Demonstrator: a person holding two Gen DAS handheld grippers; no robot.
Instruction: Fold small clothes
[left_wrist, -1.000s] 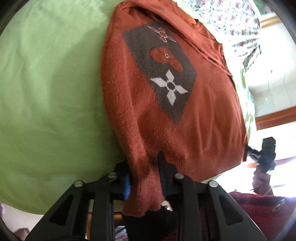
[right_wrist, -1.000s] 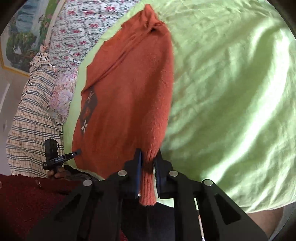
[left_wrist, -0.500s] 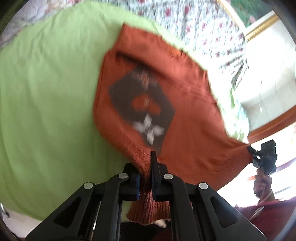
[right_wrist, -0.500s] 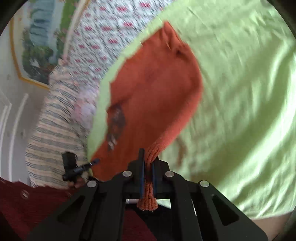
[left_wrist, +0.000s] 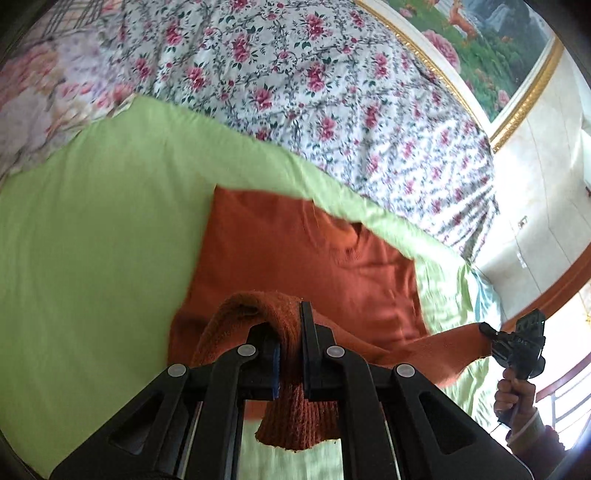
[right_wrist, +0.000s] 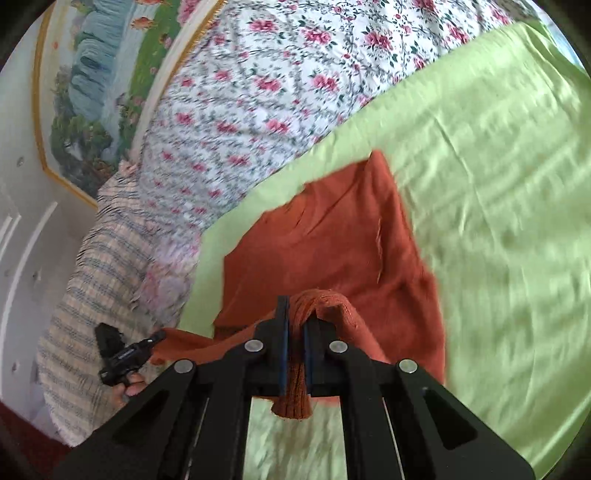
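Note:
A rust-orange knitted sweater (left_wrist: 306, 254) lies on a green sheet (left_wrist: 92, 240), its lower part lifted and carried over its upper part. My left gripper (left_wrist: 290, 325) is shut on the ribbed hem at one corner. My right gripper (right_wrist: 295, 321) is shut on the ribbed hem at the other corner, and the sweater (right_wrist: 332, 243) spreads out beyond it. The hem stretches taut between the two grippers. Each gripper shows small at the edge of the other's view, the right gripper (left_wrist: 517, 343) and the left gripper (right_wrist: 125, 350). The sweater's grey pattern is hidden.
A floral quilt (left_wrist: 295, 81) lies beyond the green sheet (right_wrist: 498, 184), with a striped pillow (right_wrist: 96, 280) at its side. A framed landscape picture (right_wrist: 96, 85) hangs on the wall behind. A person's hand (left_wrist: 517, 398) holds the right gripper.
Both grippers closed on the hem corners, then rose and moved forward toward the collar, carrying the hem up and over. The grey pattern has gone out of sight.

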